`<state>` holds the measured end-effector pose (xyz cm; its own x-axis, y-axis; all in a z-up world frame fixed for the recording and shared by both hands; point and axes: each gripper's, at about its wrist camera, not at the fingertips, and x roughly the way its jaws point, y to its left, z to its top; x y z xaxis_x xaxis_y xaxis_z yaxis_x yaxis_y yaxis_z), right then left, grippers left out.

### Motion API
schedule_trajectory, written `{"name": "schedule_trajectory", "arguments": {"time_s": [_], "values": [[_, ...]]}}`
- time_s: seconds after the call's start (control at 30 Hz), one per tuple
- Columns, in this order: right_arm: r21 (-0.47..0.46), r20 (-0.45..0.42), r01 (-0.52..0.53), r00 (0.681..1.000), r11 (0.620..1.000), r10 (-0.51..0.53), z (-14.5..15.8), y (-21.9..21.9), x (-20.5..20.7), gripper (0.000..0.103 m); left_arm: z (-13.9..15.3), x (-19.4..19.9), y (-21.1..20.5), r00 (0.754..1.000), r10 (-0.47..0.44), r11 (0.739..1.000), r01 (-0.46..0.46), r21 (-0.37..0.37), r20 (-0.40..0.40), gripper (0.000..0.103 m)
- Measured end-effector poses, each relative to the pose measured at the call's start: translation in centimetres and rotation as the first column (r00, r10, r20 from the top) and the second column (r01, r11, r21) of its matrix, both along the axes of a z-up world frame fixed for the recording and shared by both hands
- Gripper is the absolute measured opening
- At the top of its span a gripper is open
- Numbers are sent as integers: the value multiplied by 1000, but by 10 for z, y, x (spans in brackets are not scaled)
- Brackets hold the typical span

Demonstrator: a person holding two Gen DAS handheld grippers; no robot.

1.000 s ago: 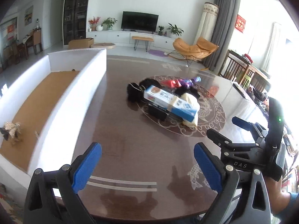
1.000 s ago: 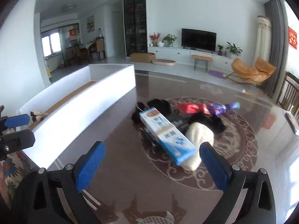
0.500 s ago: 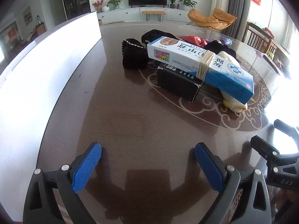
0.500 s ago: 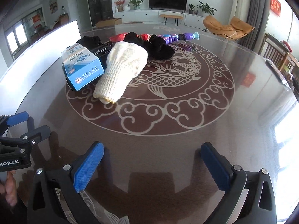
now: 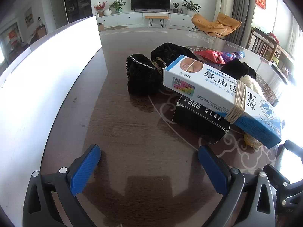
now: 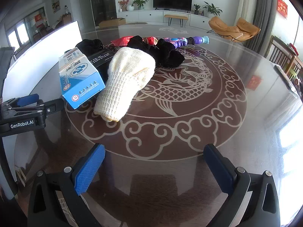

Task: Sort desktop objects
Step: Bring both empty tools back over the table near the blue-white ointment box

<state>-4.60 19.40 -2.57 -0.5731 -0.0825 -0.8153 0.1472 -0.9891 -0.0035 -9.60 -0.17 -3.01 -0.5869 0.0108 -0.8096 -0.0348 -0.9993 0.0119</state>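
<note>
A pile of objects lies on the dark round table (image 5: 123,132). A blue and white carton (image 5: 217,96) bound with rubber bands rests across a black box (image 5: 197,117). Behind them sit black knitted items (image 5: 142,75), a red packet (image 5: 210,55) and a purple toy (image 6: 185,40). A cream knitted glove (image 6: 126,79) leans beside the carton (image 6: 79,77), with more black cloth (image 6: 162,53) behind it. My left gripper (image 5: 149,168) is open just short of the black box. My right gripper (image 6: 154,167) is open, low over the table before the glove.
A long white-walled tray (image 5: 47,71) stands along the table's left side. The left gripper (image 6: 24,111) shows at the left edge of the right wrist view. Chairs (image 5: 265,45) stand beyond the table's right rim. The fish inlay (image 6: 181,94) has bare surface.
Both grippers have dropped low toward the tabletop and closed in on the pile. Both stay open with nothing held.
</note>
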Motion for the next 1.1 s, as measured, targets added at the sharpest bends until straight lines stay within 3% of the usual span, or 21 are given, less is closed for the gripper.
{"name": "schedule_trajectory", "arguments": {"time_s": [1.1], "values": [[1,-2,1,1000,1000,-1,-4,-1,-2,103,-1,0,0,1000,0,1000,0,0,0,103]]}}
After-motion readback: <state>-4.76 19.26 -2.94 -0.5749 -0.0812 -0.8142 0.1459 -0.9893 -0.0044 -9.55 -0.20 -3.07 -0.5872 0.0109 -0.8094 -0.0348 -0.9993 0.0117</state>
